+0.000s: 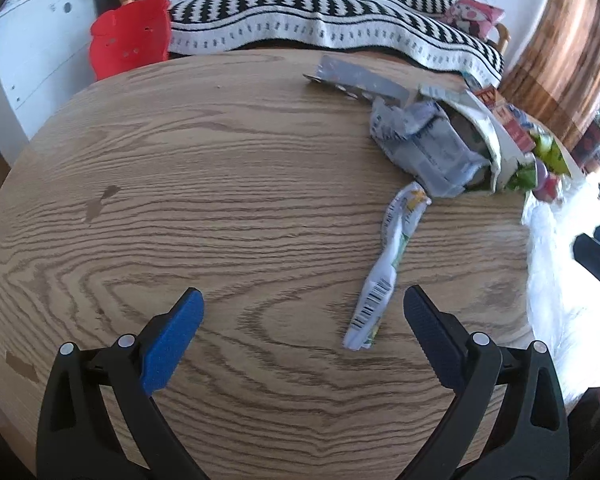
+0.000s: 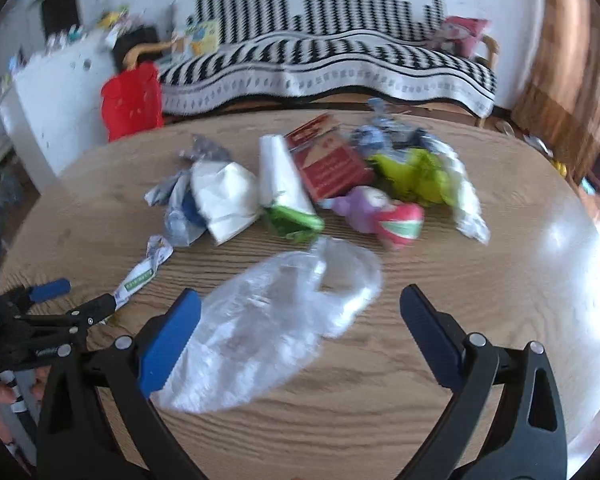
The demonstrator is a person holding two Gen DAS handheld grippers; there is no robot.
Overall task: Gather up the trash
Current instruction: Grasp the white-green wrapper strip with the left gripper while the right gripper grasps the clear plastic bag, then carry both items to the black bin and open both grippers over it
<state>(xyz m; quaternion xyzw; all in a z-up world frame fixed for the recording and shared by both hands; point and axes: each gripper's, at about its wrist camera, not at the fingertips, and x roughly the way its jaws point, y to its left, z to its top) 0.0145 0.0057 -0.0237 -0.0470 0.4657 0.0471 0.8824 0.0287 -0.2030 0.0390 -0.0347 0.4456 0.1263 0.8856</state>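
**Right then: both tongs spread, nothing picked up yet**

So I read this as the reach stage — no trash is held. My left tongs (image 1: 302, 300) hang wide apart over the wooden surface (image 1: 140, 200), with the long twisted wrapper (image 1: 384, 268) lying just inside the right finger, not touching either pad. My right tongs (image 2: 300, 300) are also spread, hovering over the clear plastic bag (image 2: 276, 328), which lies limp and flat between the fingers; its near edge runs close by the left blue pad, though I cannot tell whether they touch.

The rest of the trash sits in a heap further back on the surface: a crumpled grey packet (image 1: 424, 148), a red carton (image 2: 328, 160), a white paper bag (image 2: 224, 196), a green-ended pack (image 2: 292, 220), a lime-green wrapper (image 2: 416, 176) and a red-and-white ball of packaging (image 2: 400, 220).

My guess at the next move: the right tongs drop and pinch a raised fold of the bag — thin film will slip unless gathered — while the left shifts right to straddle the wrapper across its narrow middle.

As for writing, the wrapper shows a barcode near its lower end; the red carton carries white print, but it is too blurred to read.
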